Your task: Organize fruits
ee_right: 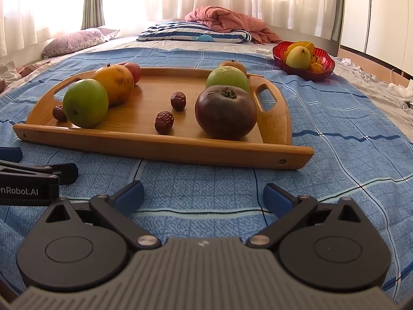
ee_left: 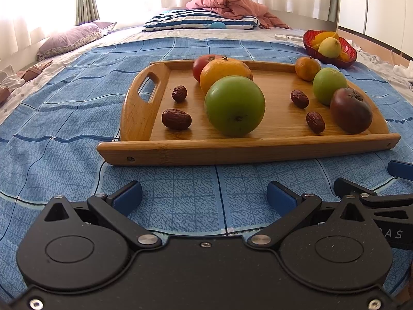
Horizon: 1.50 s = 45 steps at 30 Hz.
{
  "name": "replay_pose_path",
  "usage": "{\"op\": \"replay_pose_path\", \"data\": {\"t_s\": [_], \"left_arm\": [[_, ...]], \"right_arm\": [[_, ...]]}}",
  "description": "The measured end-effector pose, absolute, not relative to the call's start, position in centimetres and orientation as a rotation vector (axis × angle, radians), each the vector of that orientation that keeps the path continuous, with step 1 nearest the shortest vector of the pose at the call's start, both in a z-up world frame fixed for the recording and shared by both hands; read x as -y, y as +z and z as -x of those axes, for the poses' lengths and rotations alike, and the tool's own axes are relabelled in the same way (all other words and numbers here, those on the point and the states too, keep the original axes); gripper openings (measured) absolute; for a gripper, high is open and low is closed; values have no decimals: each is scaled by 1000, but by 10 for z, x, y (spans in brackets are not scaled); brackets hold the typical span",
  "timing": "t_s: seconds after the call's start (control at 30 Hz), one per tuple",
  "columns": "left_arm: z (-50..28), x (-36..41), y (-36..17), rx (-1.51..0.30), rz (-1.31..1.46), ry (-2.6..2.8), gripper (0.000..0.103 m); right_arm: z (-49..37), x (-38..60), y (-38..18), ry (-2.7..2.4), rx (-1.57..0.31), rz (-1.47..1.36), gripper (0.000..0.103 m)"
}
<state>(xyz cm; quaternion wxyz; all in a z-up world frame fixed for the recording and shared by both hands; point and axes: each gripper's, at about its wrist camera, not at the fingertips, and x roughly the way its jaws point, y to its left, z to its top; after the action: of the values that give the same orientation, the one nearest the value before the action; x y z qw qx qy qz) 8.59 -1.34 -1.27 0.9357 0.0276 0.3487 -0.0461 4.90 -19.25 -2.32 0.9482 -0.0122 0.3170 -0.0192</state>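
Observation:
A wooden tray [ee_left: 247,152] [ee_right: 165,151] lies on the blue bedspread. On it are a big green fruit [ee_left: 235,106] [ee_right: 85,107], an orange [ee_left: 225,73] [ee_right: 114,84], a red fruit [ee_left: 200,64] behind, a second green fruit [ee_left: 329,85] [ee_right: 227,78], a small orange [ee_left: 307,68], a dark tomato [ee_left: 351,110] [ee_right: 225,112] and several dried dates [ee_left: 176,119] [ee_right: 164,122]. My left gripper [ee_left: 204,197] is open and empty, in front of the tray. My right gripper [ee_right: 204,196] is open and empty, beside it.
A red bowl [ee_left: 346,60] [ee_right: 304,71] with yellow fruit sits at the far right on the bed. Pillows [ee_left: 198,22] and a pink blanket [ee_left: 232,6] lie at the back. White items lie at the right edge of the bed [ee_right: 397,89].

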Motion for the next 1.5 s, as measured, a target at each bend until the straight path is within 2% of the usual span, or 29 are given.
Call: {"op": "replay_pose_path", "data": {"t_s": [1.5], "left_arm": [[-87, 15, -16, -716, -54, -74, 103]], "right_arm": [[-50, 192, -24, -36, -650, 33, 103]]}}
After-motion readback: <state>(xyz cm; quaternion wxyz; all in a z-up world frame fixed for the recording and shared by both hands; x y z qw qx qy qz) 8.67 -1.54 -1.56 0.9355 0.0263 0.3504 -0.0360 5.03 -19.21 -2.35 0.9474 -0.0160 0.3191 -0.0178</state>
